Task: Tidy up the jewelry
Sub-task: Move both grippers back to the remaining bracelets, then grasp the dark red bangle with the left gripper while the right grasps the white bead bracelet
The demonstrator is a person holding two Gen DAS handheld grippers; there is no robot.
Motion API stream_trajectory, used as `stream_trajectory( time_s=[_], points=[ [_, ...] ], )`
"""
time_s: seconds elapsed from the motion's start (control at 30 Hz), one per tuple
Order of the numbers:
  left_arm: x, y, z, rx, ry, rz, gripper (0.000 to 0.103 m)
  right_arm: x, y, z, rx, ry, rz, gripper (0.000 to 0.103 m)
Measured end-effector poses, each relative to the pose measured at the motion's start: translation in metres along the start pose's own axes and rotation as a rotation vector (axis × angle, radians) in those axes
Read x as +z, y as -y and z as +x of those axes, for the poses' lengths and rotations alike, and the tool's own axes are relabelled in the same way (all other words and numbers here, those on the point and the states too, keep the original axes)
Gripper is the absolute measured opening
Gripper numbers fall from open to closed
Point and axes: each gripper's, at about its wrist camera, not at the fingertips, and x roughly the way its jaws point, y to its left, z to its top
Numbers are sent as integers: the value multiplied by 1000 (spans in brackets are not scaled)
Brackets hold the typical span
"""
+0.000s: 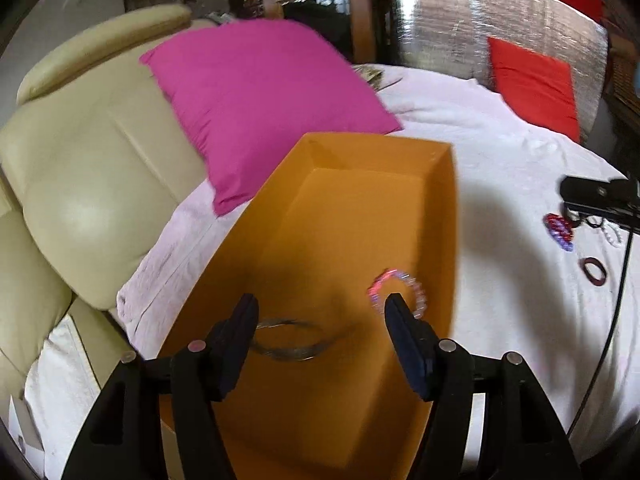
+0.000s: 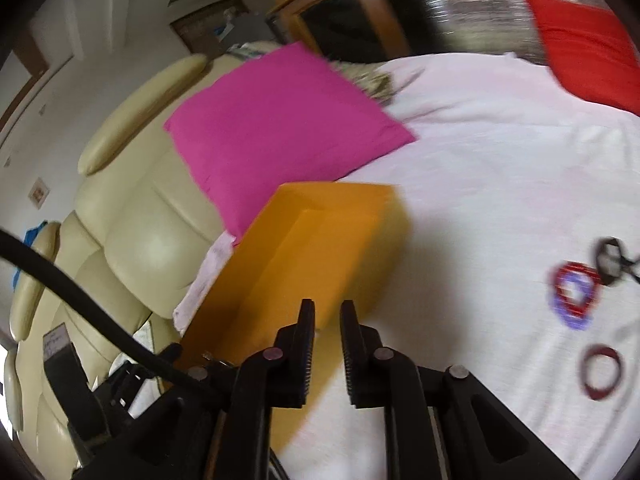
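An orange box (image 1: 440,184) lies open on the white bed sheet (image 1: 500,152). My left gripper (image 1: 320,304) is open above the box floor. A pink and clear beaded bracelet (image 1: 400,286) hangs around its right finger (image 1: 404,328), blurred. A thin dark bangle (image 1: 292,340) lies on the box floor between the fingers. My right gripper (image 2: 327,306) is open a small gap and empty, beside the box (image 2: 320,240). On the sheet to the right lie red and purple bracelets (image 2: 576,294), a dark red ring bangle (image 2: 602,372) and a dark item (image 2: 610,260).
A magenta pillow (image 1: 260,100) leans against a cream padded headboard (image 1: 92,168) behind the box. A red pillow (image 1: 536,84) lies at the far right. The other gripper (image 1: 600,196) shows at the right edge, with a black cable (image 1: 616,312) trailing down.
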Motion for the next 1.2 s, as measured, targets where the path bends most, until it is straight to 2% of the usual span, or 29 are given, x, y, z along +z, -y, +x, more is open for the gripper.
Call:
stream_trajectory(
  time_s=[0.23,0.37,0.57,0.73,0.87,1.1,1.2],
  points=[
    [16,74,-15,-77,21,139,67,-11,113,-81,-145,122,183,21],
    [18,129,-11,-148,-5,218,68,-17,169,-118,-199,196,299,21],
    [18,215,13,-269,-88,300,68,-20,231,-142,-226,183,424,21],
    [18,272,31,-358,-139,331,68,-24,265,-156,-259,198,473,21],
    [18,294,43,-390,-164,322,68,-23,286,-154,-278,186,492,21],
    [13,302,53,-473,-168,316,68,-20,303,-123,-315,118,517,21],
    [10,300,56,-506,-174,316,68,-15,303,-112,-337,113,515,29]
  ],
)
